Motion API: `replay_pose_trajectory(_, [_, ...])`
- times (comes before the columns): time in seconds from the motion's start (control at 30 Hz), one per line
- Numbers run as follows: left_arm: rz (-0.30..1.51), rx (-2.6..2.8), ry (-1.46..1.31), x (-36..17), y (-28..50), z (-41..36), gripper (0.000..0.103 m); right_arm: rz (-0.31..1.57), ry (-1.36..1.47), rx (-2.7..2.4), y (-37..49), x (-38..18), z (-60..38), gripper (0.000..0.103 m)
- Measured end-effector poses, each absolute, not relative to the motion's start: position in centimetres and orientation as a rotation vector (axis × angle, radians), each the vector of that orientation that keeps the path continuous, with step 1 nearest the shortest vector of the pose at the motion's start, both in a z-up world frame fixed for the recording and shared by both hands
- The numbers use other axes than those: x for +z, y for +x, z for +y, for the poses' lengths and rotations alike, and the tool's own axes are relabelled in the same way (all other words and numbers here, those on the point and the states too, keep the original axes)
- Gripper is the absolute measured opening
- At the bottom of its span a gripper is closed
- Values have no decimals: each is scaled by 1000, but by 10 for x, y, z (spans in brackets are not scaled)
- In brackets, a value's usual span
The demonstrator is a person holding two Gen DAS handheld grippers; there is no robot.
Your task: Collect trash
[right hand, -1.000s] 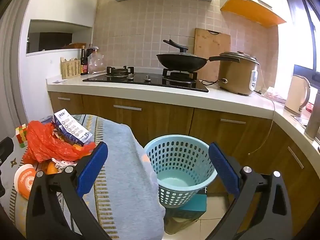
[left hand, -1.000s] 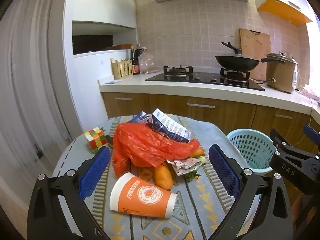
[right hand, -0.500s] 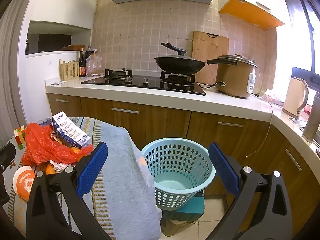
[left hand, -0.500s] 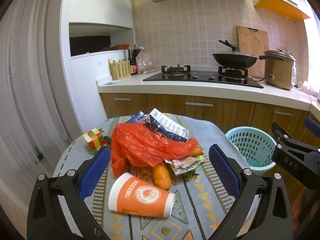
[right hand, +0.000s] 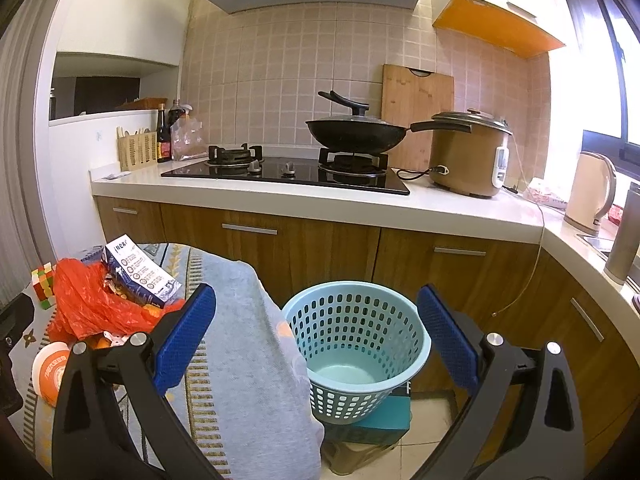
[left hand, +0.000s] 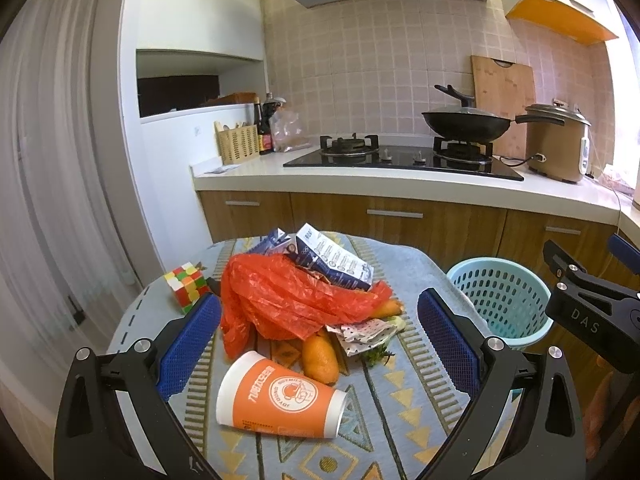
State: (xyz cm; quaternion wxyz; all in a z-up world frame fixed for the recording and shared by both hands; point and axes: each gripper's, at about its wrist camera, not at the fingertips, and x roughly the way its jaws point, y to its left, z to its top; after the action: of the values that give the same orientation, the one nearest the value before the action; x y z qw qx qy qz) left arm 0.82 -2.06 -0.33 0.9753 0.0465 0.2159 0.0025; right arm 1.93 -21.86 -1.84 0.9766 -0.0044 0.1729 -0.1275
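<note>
Left gripper wide apart, empty; paper cup lies on its side low centre, axis across frame. Right gripper, apart too, faces basket.

Cloth-covered table (patterned): paper cup on side, orange bag, puzzle cube.

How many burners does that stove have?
2. One burner on the left stands bare; the other burner on the right carries the black pan. None seem hidden.
</note>
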Motion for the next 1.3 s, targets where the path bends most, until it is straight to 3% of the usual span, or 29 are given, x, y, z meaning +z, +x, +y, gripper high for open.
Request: replay_pose_trajectory(1.3, [441, 9, 70, -7, 9, -16, 95, 314, -16, -232, 9, -23, -213, 94])
